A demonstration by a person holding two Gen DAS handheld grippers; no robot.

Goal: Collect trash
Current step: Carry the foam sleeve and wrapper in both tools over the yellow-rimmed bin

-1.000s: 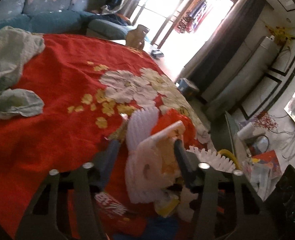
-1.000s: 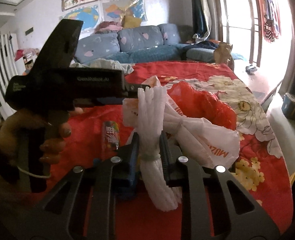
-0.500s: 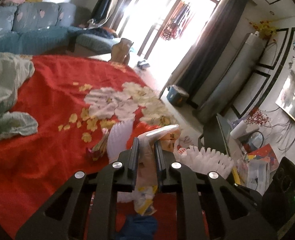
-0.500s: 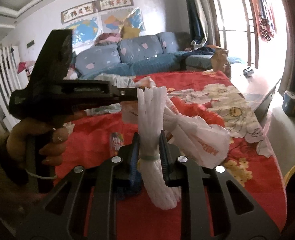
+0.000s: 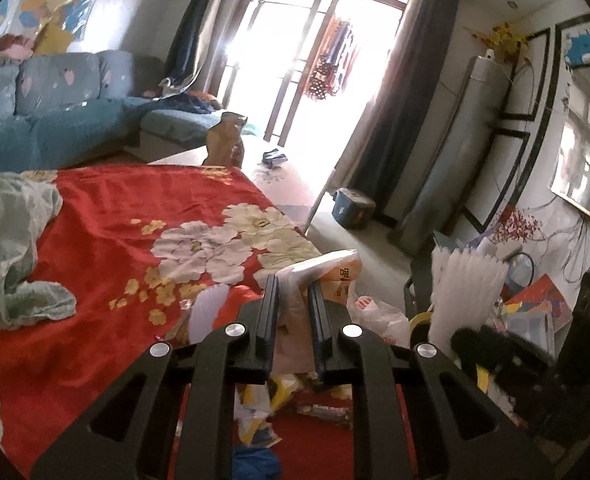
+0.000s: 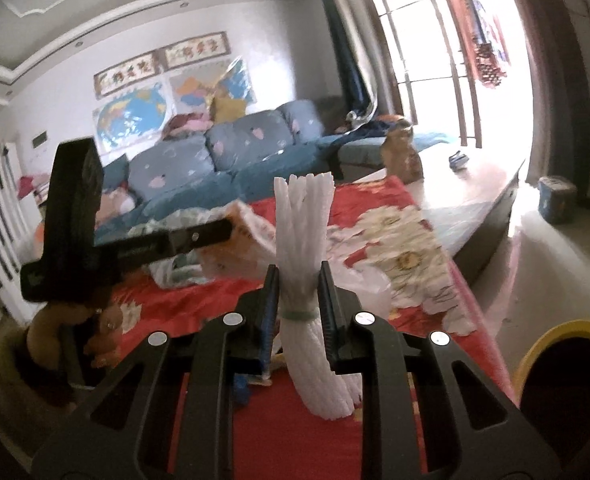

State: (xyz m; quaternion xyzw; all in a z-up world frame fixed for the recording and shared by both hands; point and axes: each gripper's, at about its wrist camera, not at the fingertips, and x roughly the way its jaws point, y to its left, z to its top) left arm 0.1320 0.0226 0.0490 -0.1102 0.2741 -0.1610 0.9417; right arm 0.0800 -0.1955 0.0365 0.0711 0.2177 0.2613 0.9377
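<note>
Carry step judged in hand: left gripper [image 5: 293,304] is clamped on a plastic bag [image 5: 337,276] at frame centre; right gripper [image 6: 298,300] is clamped on a white foam net [image 6: 303,216], centre frame. Next, both are probably to be dropped into the yellow-rimmed bin [image 6: 563,330], lower right.

Window [image 5: 319,40] glare (blown out), fisheye edges

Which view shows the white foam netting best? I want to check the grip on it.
The right wrist view: the white foam netting stands centred, pinched between the right tongs. The left wrist view shows it only at its right side, fanned out.
</note>
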